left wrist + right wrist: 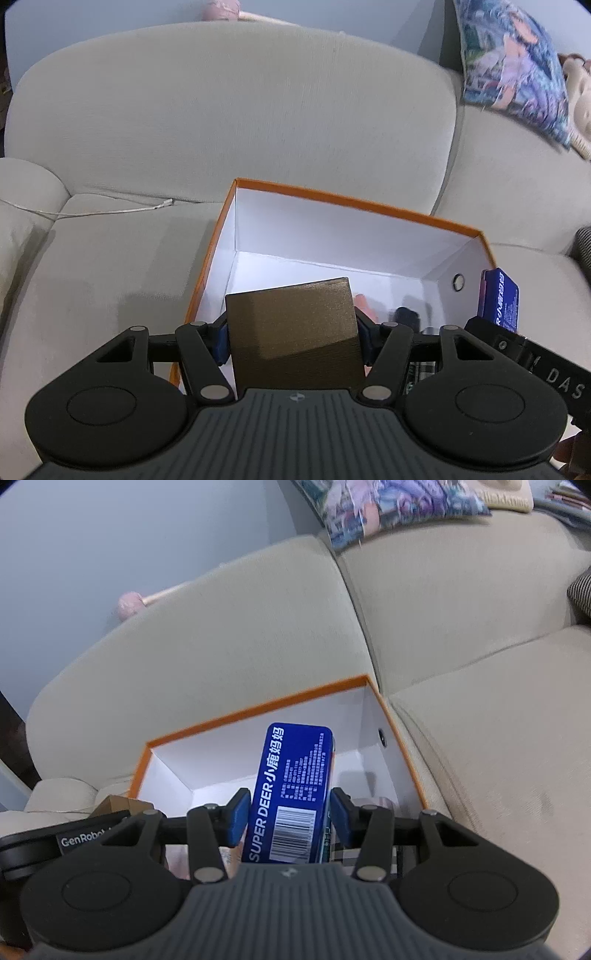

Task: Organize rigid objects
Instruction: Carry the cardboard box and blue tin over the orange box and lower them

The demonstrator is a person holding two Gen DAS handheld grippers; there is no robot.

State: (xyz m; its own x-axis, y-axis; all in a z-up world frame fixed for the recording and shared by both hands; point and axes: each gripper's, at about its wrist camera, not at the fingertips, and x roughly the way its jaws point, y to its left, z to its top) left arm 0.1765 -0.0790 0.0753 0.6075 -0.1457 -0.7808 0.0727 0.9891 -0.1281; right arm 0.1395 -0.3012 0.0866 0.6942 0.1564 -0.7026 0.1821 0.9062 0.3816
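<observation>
— Step in hand? Left gripper (291,332) clamped on brown matte cube (293,334), over orange-rimmed white cardboard box (332,201) on beige sofa (229,110).

— Right gripper (288,814), pads apparently touching flat blue tin (293,794), poised above the same box. Next, probably: lower, release inside, clear of items on the floor.

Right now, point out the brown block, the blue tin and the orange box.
brown block (295,328), left wrist view, on its front face.
blue tin (291,775), right wrist view, on its printed face.
orange box (332,236), left wrist view, on its white far wall.
</observation>
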